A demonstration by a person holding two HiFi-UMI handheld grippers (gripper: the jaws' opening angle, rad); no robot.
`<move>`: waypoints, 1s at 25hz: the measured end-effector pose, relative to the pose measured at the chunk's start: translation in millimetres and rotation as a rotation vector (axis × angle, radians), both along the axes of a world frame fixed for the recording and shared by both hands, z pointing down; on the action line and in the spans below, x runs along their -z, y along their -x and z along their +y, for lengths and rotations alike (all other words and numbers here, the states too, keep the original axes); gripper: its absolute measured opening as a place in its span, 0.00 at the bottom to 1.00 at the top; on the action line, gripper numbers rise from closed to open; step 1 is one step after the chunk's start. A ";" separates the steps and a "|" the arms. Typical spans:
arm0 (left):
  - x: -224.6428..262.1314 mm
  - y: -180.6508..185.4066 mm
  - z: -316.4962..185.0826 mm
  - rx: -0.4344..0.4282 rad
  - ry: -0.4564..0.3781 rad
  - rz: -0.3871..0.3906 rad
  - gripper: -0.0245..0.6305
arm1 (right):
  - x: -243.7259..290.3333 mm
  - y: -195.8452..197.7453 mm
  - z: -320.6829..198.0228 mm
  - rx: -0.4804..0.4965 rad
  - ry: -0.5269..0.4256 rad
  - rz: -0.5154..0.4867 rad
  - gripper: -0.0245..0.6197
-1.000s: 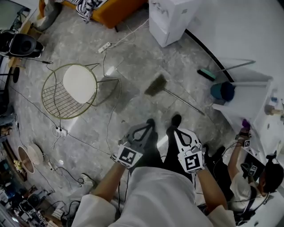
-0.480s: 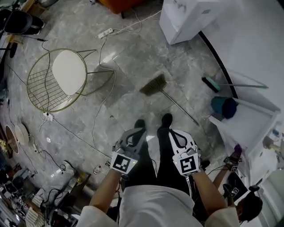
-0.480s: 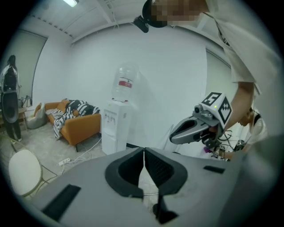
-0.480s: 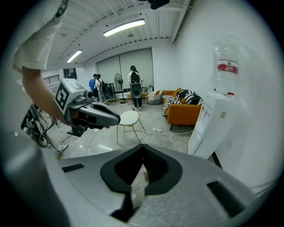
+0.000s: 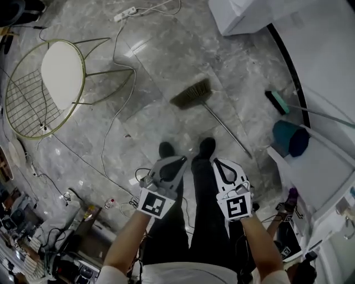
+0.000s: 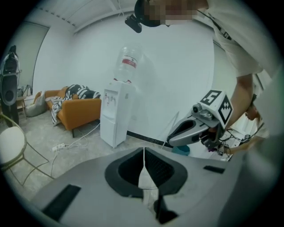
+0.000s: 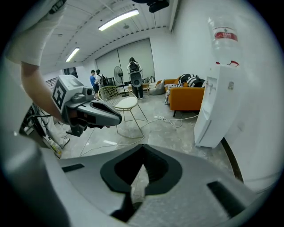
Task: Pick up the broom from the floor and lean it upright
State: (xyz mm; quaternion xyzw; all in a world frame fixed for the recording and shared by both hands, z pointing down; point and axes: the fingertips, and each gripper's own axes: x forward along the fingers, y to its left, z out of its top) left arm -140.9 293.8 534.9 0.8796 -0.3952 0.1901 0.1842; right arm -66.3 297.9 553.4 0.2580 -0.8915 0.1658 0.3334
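Left gripper [image 5: 176, 161] and right gripper [image 5: 218, 162] both hover empty with jaws pressed together, so they should spread first, then pinch the thin metal handle of the brown-bristled broom [image 5: 213, 115] lying flat on the grey marble floor [image 5: 155, 61] ahead.

Floor [image 5: 166, 66]: grey marbled tile, glossy. Walls [image 6: 177, 80]: plain white, with black skirting [image 6: 146, 138] at the base. Ceiling strip lights [image 7: 116, 19]: lit. Round wire-frame chair [image 5: 58, 75]: gold, white seat pad. Orange sofa [image 6: 82, 110]: patterned throws, against the wall. White water dispenser [image 6: 115, 117]: bottle on top, beside the sofa. White power strip [image 5: 124, 14]: trailing cables across the floor.
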 end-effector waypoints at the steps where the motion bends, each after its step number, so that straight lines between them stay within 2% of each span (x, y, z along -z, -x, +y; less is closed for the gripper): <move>1: -18.9 -0.4 -0.7 0.004 0.011 0.001 0.05 | -17.5 -0.8 -2.2 -0.007 0.005 -0.002 0.04; 8: -124.8 -6.0 5.0 -0.015 0.074 -0.012 0.05 | -131.9 -11.3 -14.6 -0.069 0.026 0.000 0.04; 13: -221.3 -22.6 10.0 -0.032 0.122 -0.023 0.05 | -245.1 -31.3 -14.3 -0.070 0.048 0.017 0.04; 18: -301.3 -24.4 20.1 -0.046 0.173 -0.042 0.05 | -342.8 -44.7 -4.2 -0.074 0.074 0.043 0.04; 25: -388.0 -24.0 32.2 -0.126 0.239 -0.075 0.05 | -450.6 -69.3 3.8 -0.114 0.094 0.079 0.09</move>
